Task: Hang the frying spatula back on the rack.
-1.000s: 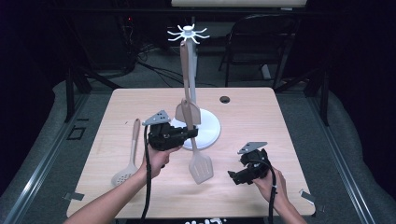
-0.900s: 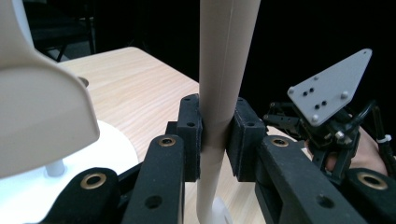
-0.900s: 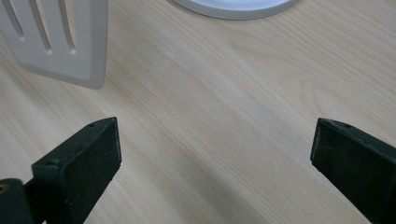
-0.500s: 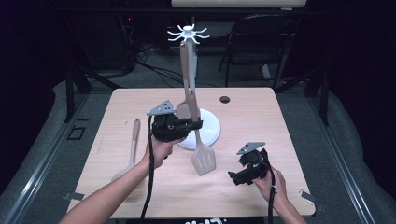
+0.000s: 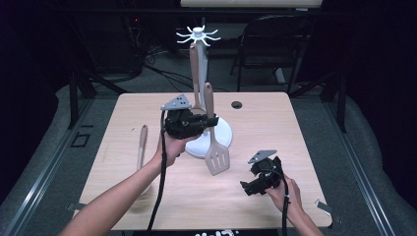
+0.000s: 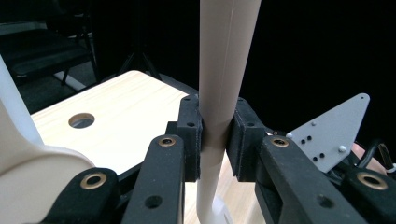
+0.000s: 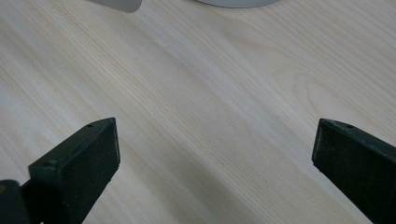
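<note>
A beige slotted spatula [image 5: 217, 158] hangs head-down above the table, held upright by its handle [image 6: 224, 70]. My left gripper [image 5: 210, 121] is shut on that handle in front of the white utensil rack [image 5: 198, 35]; in the left gripper view [image 6: 217, 140] both pads press its sides. A second utensil with a brown handle [image 5: 193, 73] hangs along the rack's pole. My right gripper [image 5: 248, 188] rests low over the table's front right, open with only bare wood between its jaws [image 7: 215, 154].
A wooden-handled utensil [image 5: 142, 146] lies on the table's left side. The rack's round white base [image 5: 224, 135] sits mid-table. A small round hole [image 5: 237, 104] is in the tabletop at the back. A dark chair [image 5: 275, 44] stands beyond the table.
My left gripper has risen with the spatula, lifting its head higher off the table and closer to the rack. The right gripper has stayed where it was.
</note>
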The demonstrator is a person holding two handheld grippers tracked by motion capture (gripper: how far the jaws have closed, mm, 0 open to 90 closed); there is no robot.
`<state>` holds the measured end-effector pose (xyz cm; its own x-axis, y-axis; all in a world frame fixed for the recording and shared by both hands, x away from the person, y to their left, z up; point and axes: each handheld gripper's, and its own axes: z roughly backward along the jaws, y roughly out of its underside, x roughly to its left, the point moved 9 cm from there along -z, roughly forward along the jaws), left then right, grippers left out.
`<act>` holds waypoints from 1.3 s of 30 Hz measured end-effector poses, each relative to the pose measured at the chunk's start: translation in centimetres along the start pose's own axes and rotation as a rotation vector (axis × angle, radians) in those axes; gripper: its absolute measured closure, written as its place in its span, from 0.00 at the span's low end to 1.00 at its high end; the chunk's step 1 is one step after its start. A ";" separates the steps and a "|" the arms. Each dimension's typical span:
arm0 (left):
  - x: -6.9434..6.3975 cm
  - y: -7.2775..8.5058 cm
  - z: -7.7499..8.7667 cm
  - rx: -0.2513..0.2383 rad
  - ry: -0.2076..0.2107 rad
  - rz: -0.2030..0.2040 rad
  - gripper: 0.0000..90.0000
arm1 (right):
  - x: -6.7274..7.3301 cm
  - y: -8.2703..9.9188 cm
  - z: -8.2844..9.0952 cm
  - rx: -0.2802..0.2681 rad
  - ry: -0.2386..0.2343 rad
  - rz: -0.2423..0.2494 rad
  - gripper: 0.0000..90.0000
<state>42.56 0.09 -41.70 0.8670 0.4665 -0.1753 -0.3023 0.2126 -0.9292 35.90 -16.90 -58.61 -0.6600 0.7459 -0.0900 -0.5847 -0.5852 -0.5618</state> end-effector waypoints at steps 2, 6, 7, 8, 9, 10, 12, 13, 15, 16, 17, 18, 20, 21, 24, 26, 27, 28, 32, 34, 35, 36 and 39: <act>0.1 -0.3 -0.1 0.002 0.000 -0.006 0.86 | -0.1 0.0 0.0 -0.002 0.003 -0.002 0.01; 0.3 -1.0 -0.3 0.003 -0.003 -0.017 0.86 | -0.1 -0.1 0.0 -0.003 0.002 0.003 0.01; 0.3 -1.2 -0.4 0.004 -0.007 -0.018 0.86 | 0.0 -0.1 -0.1 -0.006 -0.003 -0.002 0.01; 0.4 -1.3 -0.4 0.008 -0.008 -0.022 0.86 | 0.0 0.0 -0.1 0.005 -0.005 0.002 0.00; 0.5 -1.4 -0.5 0.007 -0.011 -0.019 0.86 | -0.1 0.1 -0.1 0.008 -0.003 0.003 0.00; 0.6 -1.4 -0.6 0.008 -0.010 -0.020 0.86 | -0.1 0.1 -0.2 0.010 -0.003 0.005 0.00; 0.8 -1.6 -0.7 0.012 -0.015 -0.023 0.86 | -0.2 0.1 -0.1 0.010 0.003 0.009 0.00; 1.0 -1.7 -0.7 0.016 -0.015 -0.023 0.86 | -0.1 0.1 -0.1 0.006 0.002 0.006 0.00; 1.3 -1.9 -0.9 0.014 -0.021 -0.018 0.86 | -0.2 0.1 -0.1 0.005 0.003 0.005 0.00; 1.5 -2.0 -1.0 0.016 -0.023 -0.019 0.86 | -0.2 0.1 -0.2 0.008 0.004 0.006 0.00; 1.7 -2.1 -1.0 0.021 -0.031 -0.019 0.86 | -0.2 0.1 -0.2 0.008 0.003 0.007 0.00; 1.9 -2.2 -1.1 0.020 -0.031 -0.017 0.86 | -0.1 0.1 -0.2 0.004 0.003 0.004 0.00; 2.2 -2.5 -1.2 0.020 -0.032 -0.016 0.86 | -0.2 0.1 -0.2 0.012 0.004 0.014 0.00; 2.4 -2.6 -1.2 0.020 -0.034 -0.016 0.86 | -0.1 0.1 -0.2 0.006 0.000 0.010 0.00; 2.8 -2.9 -1.3 0.018 -0.042 -0.015 0.86 | -0.1 0.1 -0.2 0.010 0.002 0.013 0.00; 3.0 -3.1 -1.4 0.018 -0.045 -0.017 0.86 | -0.1 0.1 -0.2 0.009 0.004 0.011 0.00; 3.1 -3.2 -1.3 0.022 -0.048 -0.019 0.86 | -0.1 0.1 -0.2 0.010 0.003 0.012 0.00; 3.1 -3.4 -1.4 0.018 -0.048 -0.020 0.86 | -0.1 0.1 -0.3 0.009 0.001 0.012 0.00; 3.3 -4.0 -1.4 0.020 -0.055 -0.029 0.86 | -0.1 0.1 -0.3 0.012 0.009 0.023 0.00; 3.4 -4.3 -1.4 0.023 -0.062 -0.035 0.86 | -0.1 0.1 -0.3 0.015 0.007 0.025 0.00; 3.5 -4.6 -1.5 0.020 -0.063 -0.036 0.86 | -0.1 0.1 -0.3 0.014 0.006 0.024 0.00; 3.5 -4.8 -1.5 0.015 -0.064 -0.036 0.86 | -0.2 0.2 -0.2 0.020 0.010 0.030 0.00; 3.6 -5.3 -1.6 0.018 -0.069 -0.044 0.86 | -0.1 0.1 -0.3 0.012 0.003 0.023 0.00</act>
<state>47.90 -0.69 -37.94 0.8501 0.5147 -0.1113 -0.2724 0.2490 -0.9294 36.03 -16.94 -58.96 -0.6719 0.7332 -0.1047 -0.5755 -0.6058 -0.5494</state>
